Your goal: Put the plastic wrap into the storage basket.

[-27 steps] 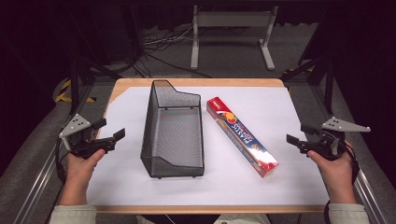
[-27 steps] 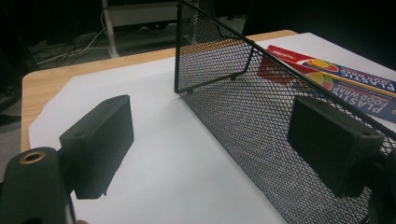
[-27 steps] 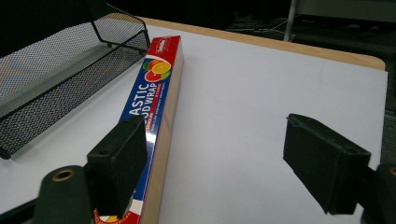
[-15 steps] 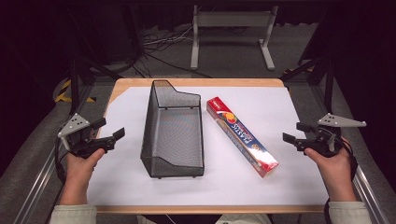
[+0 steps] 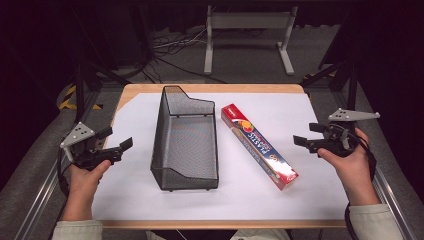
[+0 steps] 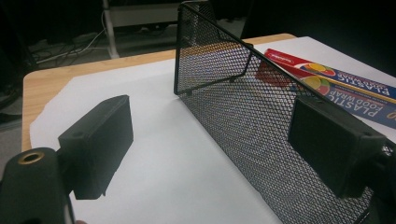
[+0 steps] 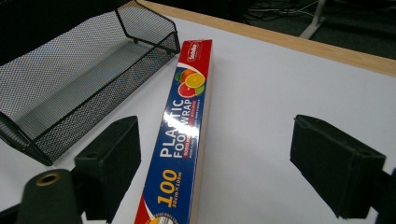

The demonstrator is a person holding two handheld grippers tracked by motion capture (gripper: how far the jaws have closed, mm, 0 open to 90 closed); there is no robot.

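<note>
A: Lining up right claw (image 5: 306, 142), jaws standing wide, nothing between them, on plastic wrap box (image 5: 258, 145) lying flat on surface (image 5: 300, 115) beside mesh basket (image 5: 185, 141).
B: Gripping across its narrow sides is looking safest.

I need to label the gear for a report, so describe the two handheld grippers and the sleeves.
Each hand holds a black gripper: left gripper, right gripper. Each has two blocky black jaws with flat rectangular pads and a grey three-cornered plate on top with small dark holes. A black cable loops from the right one past the wrist. A brass-coloured ring sits on the body near the camera. The sleeves are pale, light-coloured cloth.
</note>
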